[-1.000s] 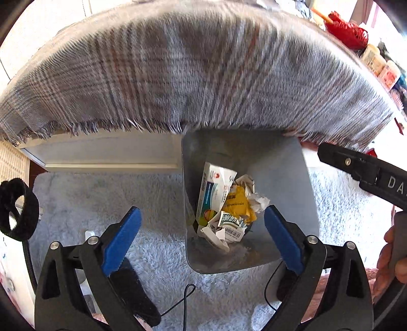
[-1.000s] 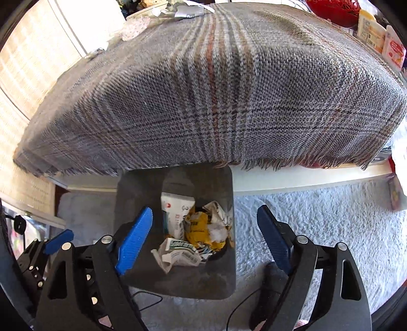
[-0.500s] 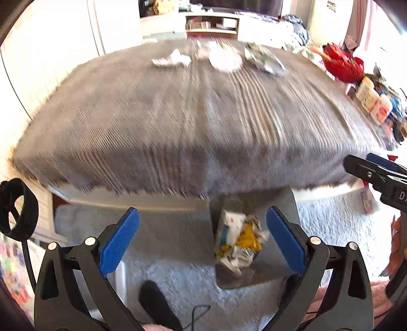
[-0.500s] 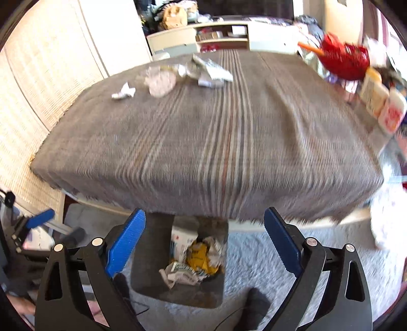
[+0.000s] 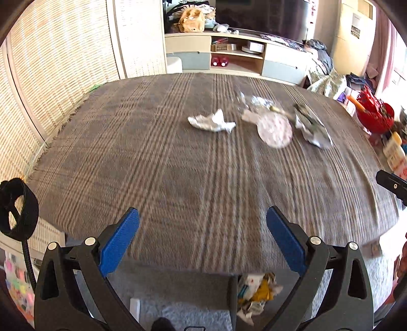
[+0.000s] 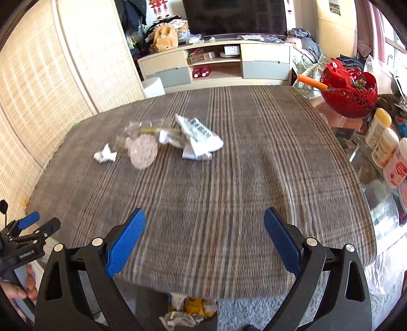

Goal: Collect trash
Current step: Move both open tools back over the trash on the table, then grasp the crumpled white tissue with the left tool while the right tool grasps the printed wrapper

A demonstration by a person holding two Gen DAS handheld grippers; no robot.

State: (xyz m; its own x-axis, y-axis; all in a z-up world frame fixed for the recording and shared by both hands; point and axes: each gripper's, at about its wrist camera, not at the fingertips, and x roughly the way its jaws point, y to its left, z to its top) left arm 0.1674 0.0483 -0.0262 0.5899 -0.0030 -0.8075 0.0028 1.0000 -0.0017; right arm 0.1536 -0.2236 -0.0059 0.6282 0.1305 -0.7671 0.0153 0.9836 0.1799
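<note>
Several scraps are waiting on the far desk.
Both the left gripper and right gripper are hovering wide and empty over the near edge, facing a tissue, a round lid and a wrapper; the bin is sitting below, probably for short drops.

Home living room, lived-in and cluttered.
Long low beige-and-grey TV cabinet with open shelves along far wall, big dark flat screen above it, tan plush toy on top. Table under a grey-brown plaid woven cloth fills the middle; pale shaggy carpet on the floor. Woven cream blinds on the left side. Red openwork plastic bowl and cream lotion bottles at the table's right edge, heaped clothes beyond.
</note>
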